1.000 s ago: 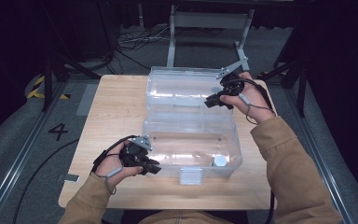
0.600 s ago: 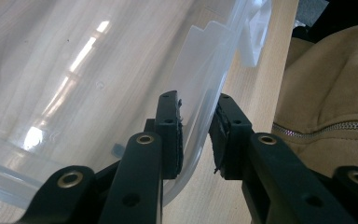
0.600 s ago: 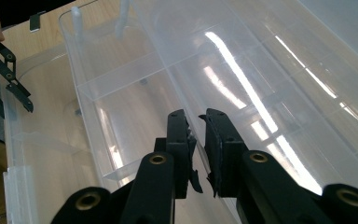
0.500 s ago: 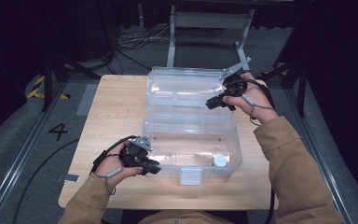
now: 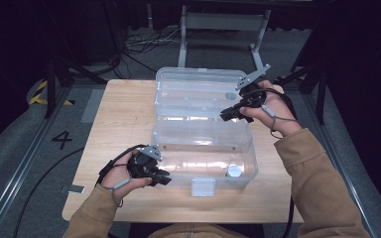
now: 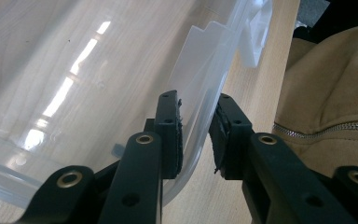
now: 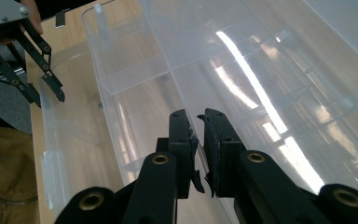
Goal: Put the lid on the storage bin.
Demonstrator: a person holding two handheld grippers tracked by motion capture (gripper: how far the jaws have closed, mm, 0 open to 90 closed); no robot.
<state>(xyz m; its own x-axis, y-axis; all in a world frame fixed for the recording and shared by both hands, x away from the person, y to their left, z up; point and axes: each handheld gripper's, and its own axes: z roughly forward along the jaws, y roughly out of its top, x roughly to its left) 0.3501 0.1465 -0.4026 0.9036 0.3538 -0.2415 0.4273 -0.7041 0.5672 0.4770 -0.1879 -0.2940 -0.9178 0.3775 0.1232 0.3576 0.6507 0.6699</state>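
- Two grippers work on one clear plastic box (image 5: pixel 203 148) that sits open at the middle of the wooden table (image 5: pixel 124 114), its lid (image 5: pixel 198 91) thrown back toward twelve o'clock.
- At about seven o'clock of the box, the left gripper (image 5: pixel 161 179) has its jaws set either side of the near front corner. In the left gripper view (image 6: pixel 196 137) the curved wall runs between the two pads (image 6: pixel 175 140); one pad lies against it and the other stands just beside it. This reads as an anchoring hold, so the light box does not slide or tip while the other hand works.
- At about one o'clock, the right gripper (image 5: pixel 226 117) reaches over the hinge line where lid meets tub. Its jaws have just been closing and now stand narrow, with only a slim gap. In the right gripper view (image 7: pixel 196 140) a thin clear edge seems to run between the pads, but whether they pinch it cannot be told.
- That hand probably sits there because the lid's inner edge is the handiest place to grip for swinging the lid.
- One small white round thing (image 5: pixel 233 171) lies inside the tub near its five o'clock corner, well apart from both grippers.
- One white latch (image 5: pixel 203 187) hangs at six o'clock on the front wall, undone, which fits a box meant to be open for now.
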